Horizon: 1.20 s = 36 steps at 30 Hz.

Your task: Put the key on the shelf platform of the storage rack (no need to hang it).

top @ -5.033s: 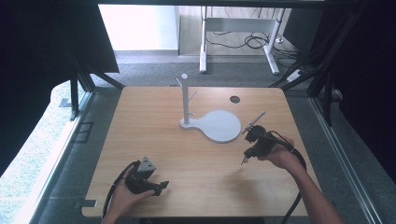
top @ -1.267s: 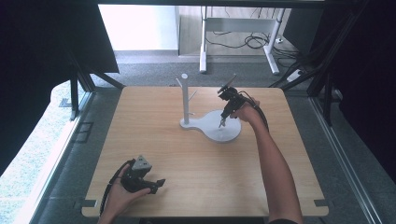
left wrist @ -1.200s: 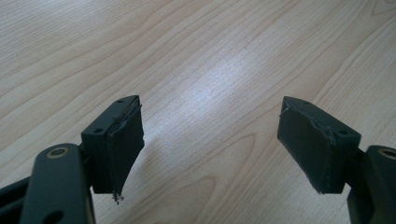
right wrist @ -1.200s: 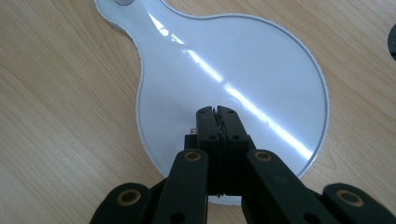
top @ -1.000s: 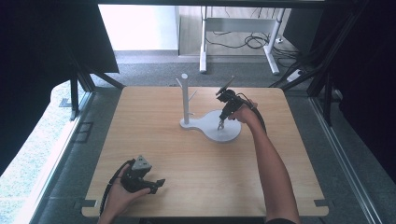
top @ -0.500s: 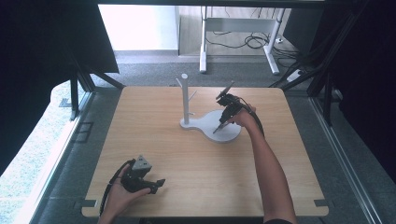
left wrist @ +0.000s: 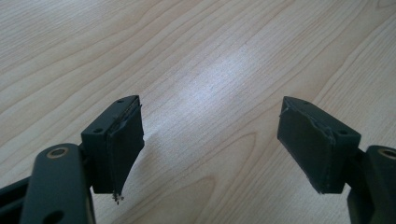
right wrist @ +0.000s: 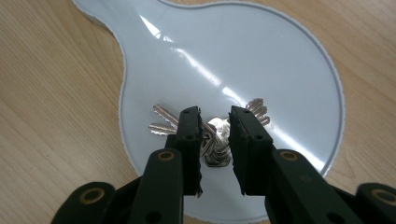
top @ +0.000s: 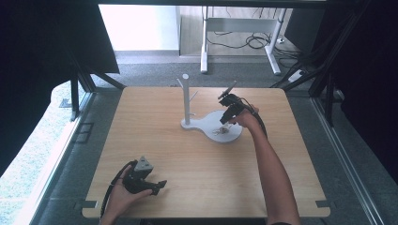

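Where gripper straddles: keys, between jaws.

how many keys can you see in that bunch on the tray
3 silver metal keys show at least: two fanned left of the right gripper, one to its right, all on the white plastic tray. The fingers may hide more.

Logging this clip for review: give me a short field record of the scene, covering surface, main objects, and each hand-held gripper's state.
surface: wooden table
stand: white tray base with an upright pegged post
item: bunch of keys lying on the tray base
right hand-held gripper: jaws narrowly apart, straddling the keys, not clamped
left hand-held gripper: jaws wide open over bare wood, near the table's front left
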Available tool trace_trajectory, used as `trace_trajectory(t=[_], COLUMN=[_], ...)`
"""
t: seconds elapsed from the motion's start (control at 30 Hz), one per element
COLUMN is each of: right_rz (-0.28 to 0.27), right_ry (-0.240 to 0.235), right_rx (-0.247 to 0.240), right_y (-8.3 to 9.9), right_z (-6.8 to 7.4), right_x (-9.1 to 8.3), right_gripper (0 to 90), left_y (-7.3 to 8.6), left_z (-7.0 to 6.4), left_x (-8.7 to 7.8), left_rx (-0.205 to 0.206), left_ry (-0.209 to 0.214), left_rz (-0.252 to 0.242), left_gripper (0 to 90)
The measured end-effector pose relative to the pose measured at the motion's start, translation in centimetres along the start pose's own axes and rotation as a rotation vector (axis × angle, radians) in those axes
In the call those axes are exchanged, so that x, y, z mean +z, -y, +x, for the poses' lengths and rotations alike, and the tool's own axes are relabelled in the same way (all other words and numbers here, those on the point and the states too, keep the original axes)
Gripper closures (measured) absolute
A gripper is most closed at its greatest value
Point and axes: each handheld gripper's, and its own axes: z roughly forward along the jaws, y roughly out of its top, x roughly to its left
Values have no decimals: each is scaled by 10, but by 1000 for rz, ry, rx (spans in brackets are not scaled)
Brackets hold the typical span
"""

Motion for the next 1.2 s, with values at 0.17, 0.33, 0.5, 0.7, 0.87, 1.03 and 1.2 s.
trace_trajectory(t=[0.17, 0.33, 0.5, 0.7, 0.87, 1.03, 1.2], right_rz=[-30, -64, -96, -156, -160, -186, -237], right_ry=[-3, 3, -2, -19, 0, -9, -8], right_rx=[1, 0, -18, -24, -5, 9, 3], right_y=[7, 19, 42, 82, 114, 140, 178], right_z=[0, 4, 9, 12, 13, 14, 27], right_x=[-12, -22, -35, -50, -49, -48, -48], right_gripper=[652, 590, 556, 538, 534, 534, 529], left_y=[0, -1, -1, -1, -2, -3, -2], left_z=[-1, -2, -4, -6, -8, -9, -9], left_x=[1, 3, 3, 7, 7, 5, 7], left_rx=[5, 12, 16, 19, 21, 24, 23], left_ry=[1, 1, -2, -2, 1, 2, -1], left_rz=[4, 13, 16, 26, 26, 19, 27], left_gripper=[229, 229, 230, 230, 230, 230, 230])
